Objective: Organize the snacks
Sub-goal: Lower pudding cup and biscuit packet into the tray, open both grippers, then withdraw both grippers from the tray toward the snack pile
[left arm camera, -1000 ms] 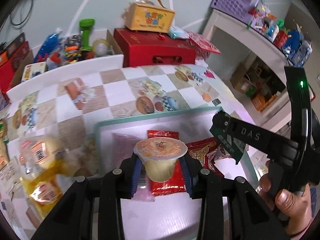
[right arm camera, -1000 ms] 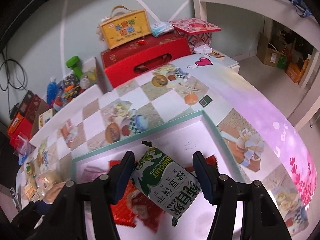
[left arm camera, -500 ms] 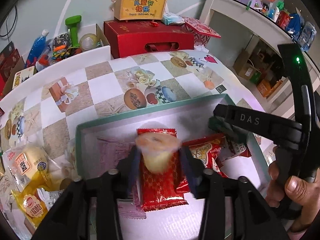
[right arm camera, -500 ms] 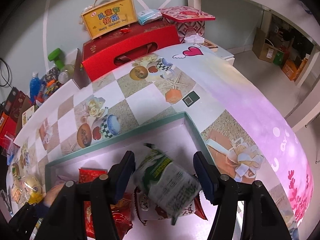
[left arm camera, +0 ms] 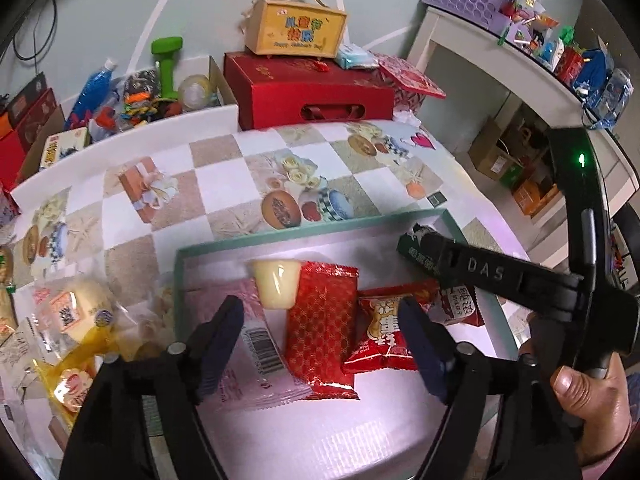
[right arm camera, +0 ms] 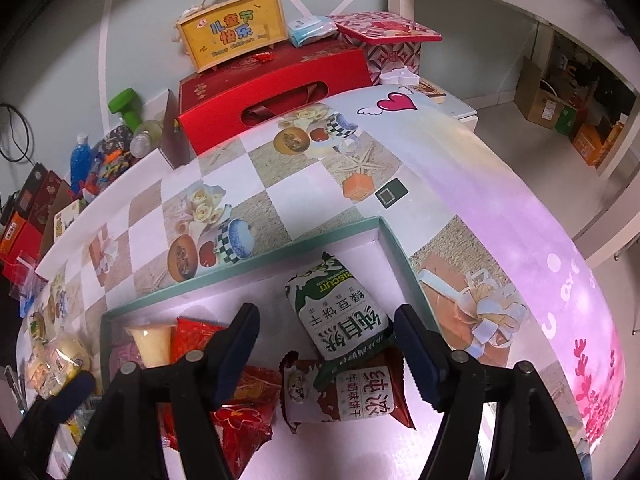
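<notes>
Your right gripper [left arm camera: 448, 258] hid most of the green biscuit packet [right arm camera: 340, 312] from the left wrist view, leaving only a dark corner, and the packets beneath the others in the teal-rimmed tray [left arm camera: 304, 230] were only partly visible; print on the pink wrapper [left arm camera: 256, 344] was too small to read. Your left gripper [left arm camera: 320, 338] had just been opening and stood released, its jaws apart with nothing pressed between them; the jelly cup [left arm camera: 276, 284] lay on its side in the tray beyond the fingertips, touching the red patterned packet [left arm camera: 324, 320]. Your right gripper's jaws had also just been opening and stood clear of the green biscuit packet, which rested in the tray's far right corner, overlapping the brown milk biscuit packet [right arm camera: 344, 392]. The near tray floor was bare white, with open tablecloth [right arm camera: 304, 184] beyond the far rim. You could count one jelly cup, one green packet, one brown packet and at least three red packets; the bagged snacks [left arm camera: 72, 320] left of the tray blurred together
</notes>
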Demonstrator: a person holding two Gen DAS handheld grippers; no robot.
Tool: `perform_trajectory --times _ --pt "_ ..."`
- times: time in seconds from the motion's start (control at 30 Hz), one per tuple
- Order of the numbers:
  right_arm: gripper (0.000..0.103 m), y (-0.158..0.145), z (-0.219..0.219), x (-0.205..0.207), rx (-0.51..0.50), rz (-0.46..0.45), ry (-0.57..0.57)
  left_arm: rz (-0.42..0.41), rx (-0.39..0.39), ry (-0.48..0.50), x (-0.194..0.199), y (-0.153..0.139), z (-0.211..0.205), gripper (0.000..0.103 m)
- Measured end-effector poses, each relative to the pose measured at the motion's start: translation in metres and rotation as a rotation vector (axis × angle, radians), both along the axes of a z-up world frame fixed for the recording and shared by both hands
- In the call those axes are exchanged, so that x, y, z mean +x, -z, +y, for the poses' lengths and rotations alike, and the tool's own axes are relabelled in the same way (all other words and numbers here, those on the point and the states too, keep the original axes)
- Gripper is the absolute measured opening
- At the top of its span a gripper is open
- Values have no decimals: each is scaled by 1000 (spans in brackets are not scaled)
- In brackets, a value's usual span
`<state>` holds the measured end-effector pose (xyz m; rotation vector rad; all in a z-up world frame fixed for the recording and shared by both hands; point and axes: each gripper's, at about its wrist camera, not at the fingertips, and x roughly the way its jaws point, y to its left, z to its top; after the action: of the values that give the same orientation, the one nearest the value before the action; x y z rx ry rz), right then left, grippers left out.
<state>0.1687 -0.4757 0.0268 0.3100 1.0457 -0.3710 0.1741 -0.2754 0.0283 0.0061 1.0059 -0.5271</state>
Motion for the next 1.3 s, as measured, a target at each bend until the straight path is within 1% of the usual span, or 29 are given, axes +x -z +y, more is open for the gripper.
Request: perform_trajectory --times 0.03,0.13,0.27,0.4,0.5,0.53,0.57,0.6,0.8,0.97,1.03,1.13,1.3 --pt "78 -1 1 -1 1 -1 -4 -5 -1 -6 0 -2 2 87" --pt "85 -2 3 -4 7 -9 -10 -23 0 -32 1 -8 9 90" --pt "90 -3 5 -8 6 -12 -8 -43 15 -79 3 -10 19 93" --pt "90 -3 8 -14 11 -13 -5 -63 39 -116 4 -11 27 98" --pt "91 -3 11 -20 17 -14 -4 -71 47 -141 5 -11 34 99" --pt "93 -4 13 -21 18 -16 -5 -72 46 -149 5 -12 36 100" --pt "99 -4 14 -22 18 -17 -6 -77 45 -163 5 -13 40 100" --pt "103 -6 16 -23 17 -21 -5 -79 45 -169 5 -13 41 102" --pt "103 -14 25 -27 18 -45 -16 -94 46 -218 5 -18 56 103" --pt "103 -22 36 -30 6 -86 -37 -116 56 -246 2 -22 68 103" --pt "103 -25 41 -30 5 -103 -43 -117 45 -255 1 -23 75 103" --pt "103 -31 51 -29 -1 -123 -55 -121 29 -278 -1 -26 86 103" --pt "103 -40 74 -23 -2 -134 -89 -130 48 -322 -5 -30 110 103"
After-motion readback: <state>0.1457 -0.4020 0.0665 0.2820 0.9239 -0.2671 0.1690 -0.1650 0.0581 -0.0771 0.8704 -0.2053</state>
